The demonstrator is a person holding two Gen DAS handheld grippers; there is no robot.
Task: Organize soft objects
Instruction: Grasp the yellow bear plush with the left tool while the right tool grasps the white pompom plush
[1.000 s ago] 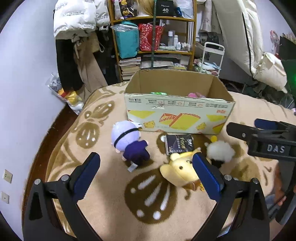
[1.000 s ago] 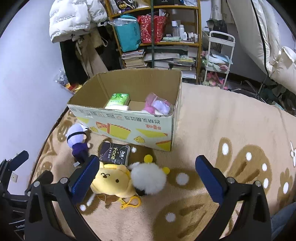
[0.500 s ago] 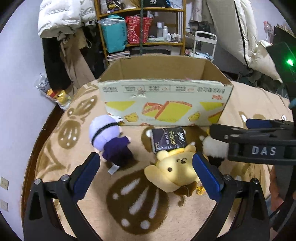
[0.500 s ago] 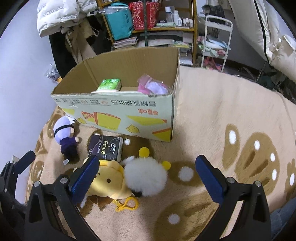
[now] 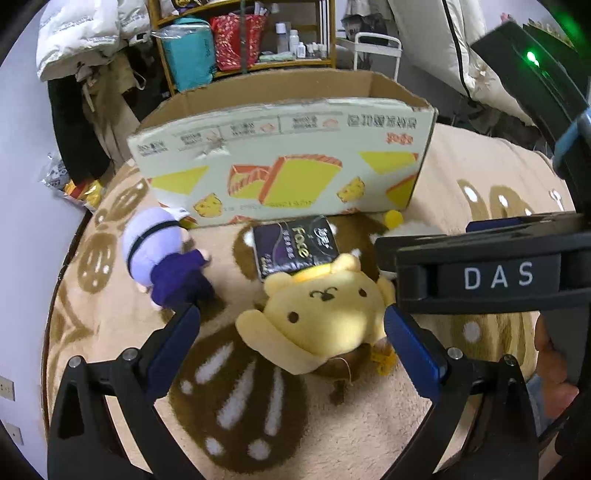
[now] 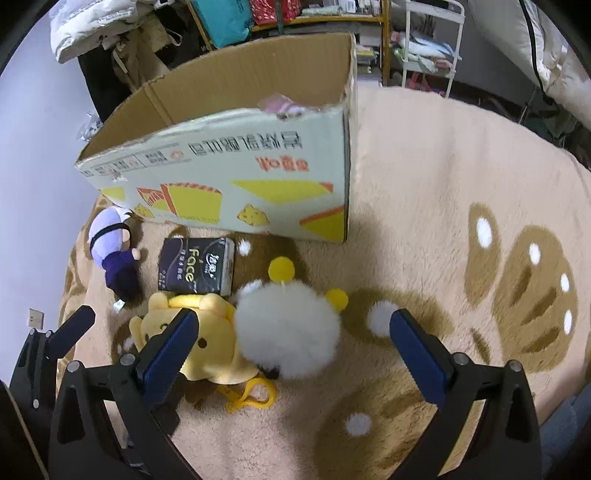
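I see a beige paw-print blanket [image 6: 424, 177] carrying a cardboard box [image 6: 236, 177] far, with tissue pack [image 6: 195, 267], yellow plush [image 6: 207, 339], white pompom [image 6: 288, 332] and purple doll [image 6: 110, 247] nearer.

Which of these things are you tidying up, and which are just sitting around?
For the tidying:
yellow plush dog
white fluffy plush
purple doll
tissue pack
cardboard box

Just lying about:
patterned blanket
shelf of clutter
white jacket
white cart
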